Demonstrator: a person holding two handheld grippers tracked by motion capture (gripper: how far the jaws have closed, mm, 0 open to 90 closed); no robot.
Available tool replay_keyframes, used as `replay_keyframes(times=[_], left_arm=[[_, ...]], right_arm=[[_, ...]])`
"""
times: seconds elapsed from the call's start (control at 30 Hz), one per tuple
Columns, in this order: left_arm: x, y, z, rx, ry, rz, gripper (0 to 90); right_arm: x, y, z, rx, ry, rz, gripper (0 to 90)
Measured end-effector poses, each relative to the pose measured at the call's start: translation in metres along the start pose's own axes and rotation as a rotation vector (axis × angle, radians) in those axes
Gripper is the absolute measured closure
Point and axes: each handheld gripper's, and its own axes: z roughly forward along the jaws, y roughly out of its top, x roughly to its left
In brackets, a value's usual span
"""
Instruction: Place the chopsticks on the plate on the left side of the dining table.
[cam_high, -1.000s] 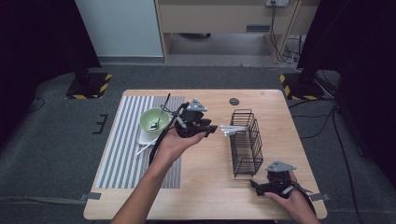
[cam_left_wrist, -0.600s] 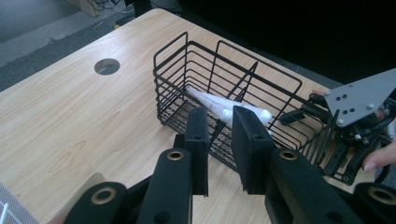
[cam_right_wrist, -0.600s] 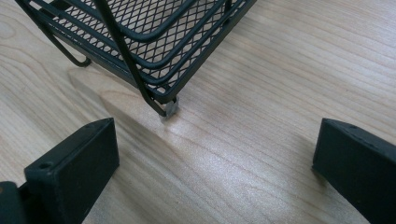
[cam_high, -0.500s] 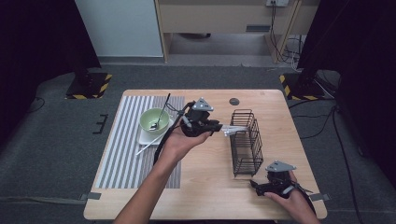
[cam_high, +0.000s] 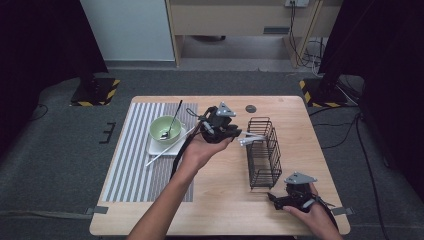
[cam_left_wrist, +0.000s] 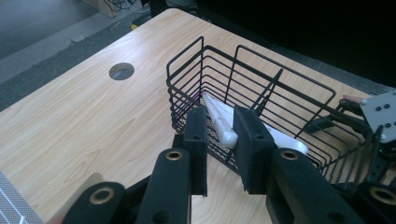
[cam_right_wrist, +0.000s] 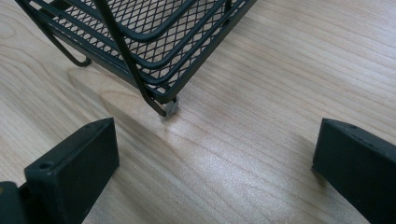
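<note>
1. The left gripper (cam_high: 239, 136) is raised above the middle of the wooden table (cam_high: 220, 200), just beside the far end of the black wire basket (cam_high: 263, 152).
2. Its jaws have just been closing, and they now clamp a white spoon (cam_left_wrist: 226, 125) between them. In the left gripper view the pads press on either side of the spoon's handle.
3. The spoon points from the jaws toward the basket, with its far end at the rim of the basket's open top; in the high view it appears as a pale bar (cam_high: 251, 140) against the wires.
4. The right gripper (cam_high: 281, 199) sits low at the near right corner of the table, just beside the basket's near end. Its jaws stand wide apart with nothing between them; bare wood lies between the pads (cam_right_wrist: 74, 168).
5. A green bowl (cam_high: 165, 129) with a dark utensil in it stands on a white plate (cam_high: 162, 146) on the striped mat (cam_high: 135, 165), left of the left gripper.
</note>
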Motion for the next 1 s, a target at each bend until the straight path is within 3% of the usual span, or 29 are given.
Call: replay_keyframes(times=[0.37,0.73,1.0], left_arm=[[0.007,0.003,0.023,0.026,-0.016,-0.044,74.1],[0.005,0.002,0.041,0.062,-0.021,-0.039,76.5],[0.001,0.003,0.037,0.046,0.006,0.000,82.7]], right_arm=[[0.000,0.000,0.000,0.000,0.001,-0.001,0.3],[0.000,0.000,0.000,0.000,0.002,-0.003,0.3],[0.000,0.000,0.000,0.000,0.003,-0.004,0.3]])
